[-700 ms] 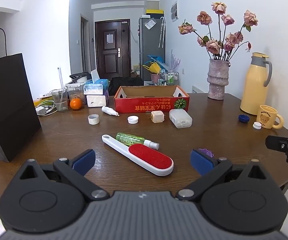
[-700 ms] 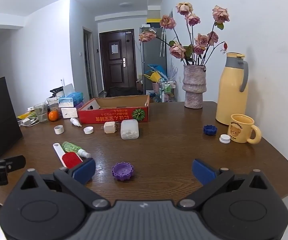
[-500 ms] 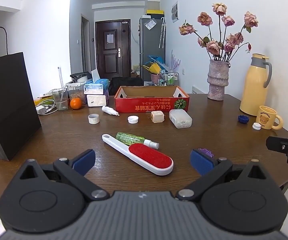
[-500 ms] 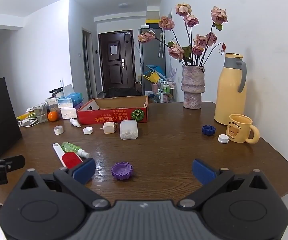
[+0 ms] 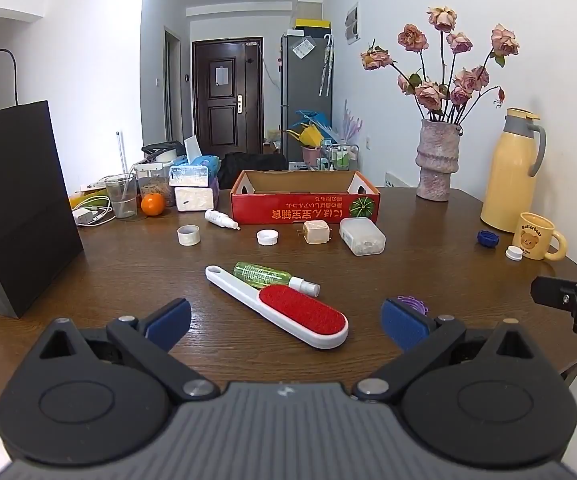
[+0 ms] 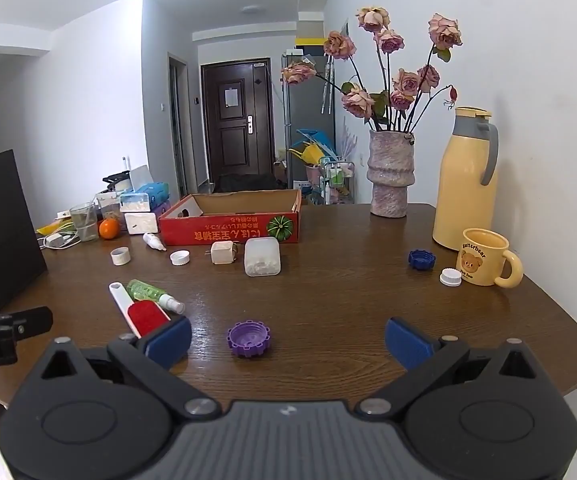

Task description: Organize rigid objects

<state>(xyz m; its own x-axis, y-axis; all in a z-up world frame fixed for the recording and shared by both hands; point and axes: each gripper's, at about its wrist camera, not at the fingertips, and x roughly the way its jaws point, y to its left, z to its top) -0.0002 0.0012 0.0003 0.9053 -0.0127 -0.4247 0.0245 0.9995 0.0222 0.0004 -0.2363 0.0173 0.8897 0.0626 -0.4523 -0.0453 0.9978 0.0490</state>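
A white lint brush with a red pad (image 5: 284,308) lies on the brown table just ahead of my open left gripper (image 5: 286,322). A green spray bottle (image 5: 272,276) lies behind it. My right gripper (image 6: 288,340) stands open over a purple cap (image 6: 248,338), not touching it. An empty red cardboard box (image 5: 304,204) sits mid-table. In front of it lie a clear plastic case (image 5: 362,236), a beige plug (image 5: 315,232), a white cap (image 5: 267,237), a white ring (image 5: 188,235) and a small white bottle (image 5: 220,218). A blue cap (image 6: 421,259) and another white cap (image 6: 450,277) lie near the mug.
A black paper bag (image 5: 12,208) stands at the left. A vase of dried roses (image 6: 392,178), a yellow thermos (image 6: 468,184) and a yellow bear mug (image 6: 484,258) stand at the right. Tissue boxes, a glass and an orange (image 5: 153,204) crowd the back left.
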